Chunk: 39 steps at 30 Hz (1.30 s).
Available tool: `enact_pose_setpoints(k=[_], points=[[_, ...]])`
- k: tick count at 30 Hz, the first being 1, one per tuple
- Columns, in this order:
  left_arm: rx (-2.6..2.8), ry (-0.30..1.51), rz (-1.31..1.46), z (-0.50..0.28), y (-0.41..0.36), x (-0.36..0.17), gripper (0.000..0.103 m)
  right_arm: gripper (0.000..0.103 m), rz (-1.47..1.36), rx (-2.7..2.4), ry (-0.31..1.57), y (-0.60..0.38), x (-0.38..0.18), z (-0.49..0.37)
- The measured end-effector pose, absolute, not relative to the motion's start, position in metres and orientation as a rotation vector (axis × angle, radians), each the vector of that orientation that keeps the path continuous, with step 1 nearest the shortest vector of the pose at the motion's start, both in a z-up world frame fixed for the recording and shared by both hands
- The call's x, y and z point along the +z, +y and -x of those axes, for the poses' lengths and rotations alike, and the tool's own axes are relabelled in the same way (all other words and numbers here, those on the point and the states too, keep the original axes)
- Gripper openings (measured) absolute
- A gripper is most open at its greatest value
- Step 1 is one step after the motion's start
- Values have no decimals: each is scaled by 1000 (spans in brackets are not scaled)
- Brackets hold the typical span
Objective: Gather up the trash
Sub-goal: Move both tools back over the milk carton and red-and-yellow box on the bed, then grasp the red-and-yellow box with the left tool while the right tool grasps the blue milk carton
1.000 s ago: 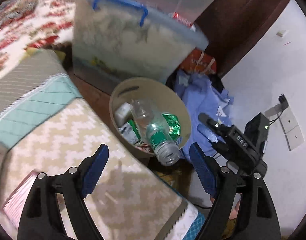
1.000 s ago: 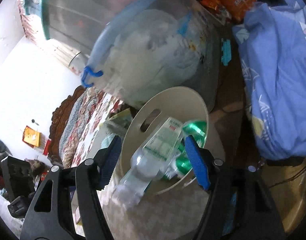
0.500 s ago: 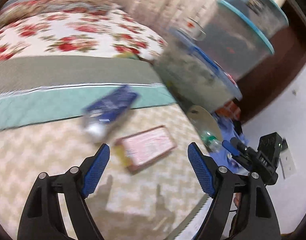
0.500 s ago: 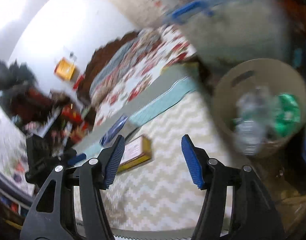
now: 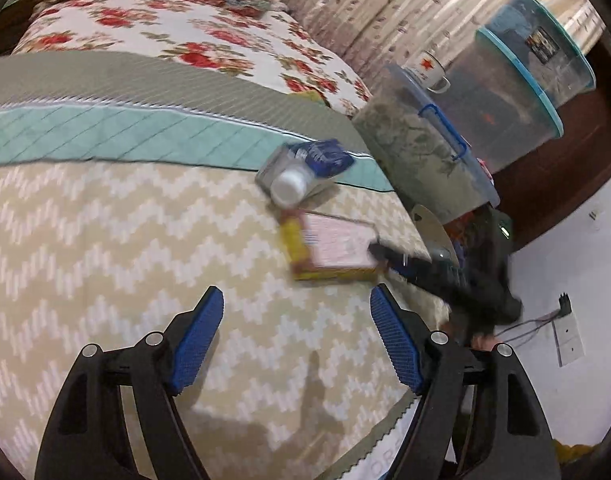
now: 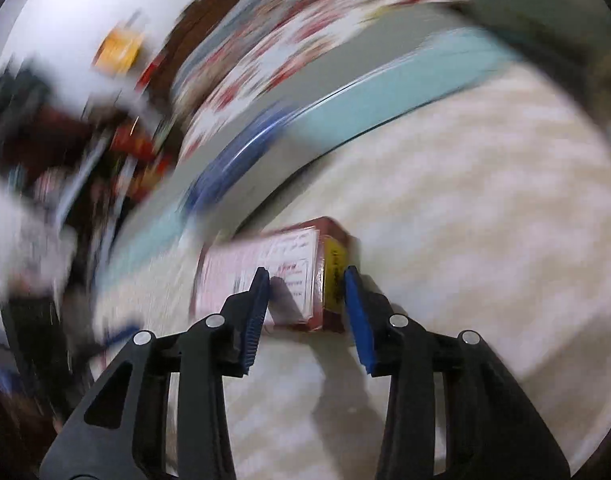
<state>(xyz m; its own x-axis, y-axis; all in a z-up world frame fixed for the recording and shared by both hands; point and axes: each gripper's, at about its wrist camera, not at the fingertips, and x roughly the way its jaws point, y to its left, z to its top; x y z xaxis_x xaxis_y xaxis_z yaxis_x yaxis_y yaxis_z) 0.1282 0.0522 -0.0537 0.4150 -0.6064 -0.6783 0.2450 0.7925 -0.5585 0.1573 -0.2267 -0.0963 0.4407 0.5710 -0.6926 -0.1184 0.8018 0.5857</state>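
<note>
A: Trash left on the bed: a flat box, pink face with a yellow edge, and just behind it a clear bottle with a blue label. A second ago both cameras looked down into the beige bin full of bottles; now both look at the bed. So the last drop is done and the next pick is starting, I'd say.

B: Right tongs?

A: Over the near corner of the box. Closing now, jaws partly apart. Left pad sits above the pink face, right pad beside the yellow edge, so that corner lies between them. No pad visibly pressing yet. Frame is heavily blurred, so contact is hard to call.

B: Left tongs?

A: Wide apart, narrowing a little, nothing between them. They hang over bare zigzag blanket, box and bottle well ahead and to the right. The right tongs show there as a dark smear touching the box's far corner.

B: Bin?

A: Only a sliver of rim past the bed edge, below the storage tubs.
</note>
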Motion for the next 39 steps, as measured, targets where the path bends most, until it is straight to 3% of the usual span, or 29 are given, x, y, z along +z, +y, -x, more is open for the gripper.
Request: enact_pose_setpoints(k=[5, 17, 23, 27, 30, 36, 39], points=[[-513, 1005, 482, -120, 85, -62, 72, 42, -291, 659, 1039, -142, -84, -124], [-487, 991, 559, -106, 122, -70, 72, 42, -407, 374, 926, -207, -65, -153], [-472, 981, 570, -100, 129, -66, 73, 42, -379, 459, 1033, -155, -89, -180], [-445, 995, 565, -99, 131, -70, 73, 42, -235, 583, 1011, -110, -83, -168], [-433, 992, 551, -99, 129, -68, 73, 42, -283, 554, 983, -124, -83, -165], [-413, 990, 510, -105, 116, -64, 81, 41, -480, 427, 961, -184, -100, -157], [-395, 996, 480, -112, 102, -61, 90, 41, -519, 402, 920, -196, -104, -153]])
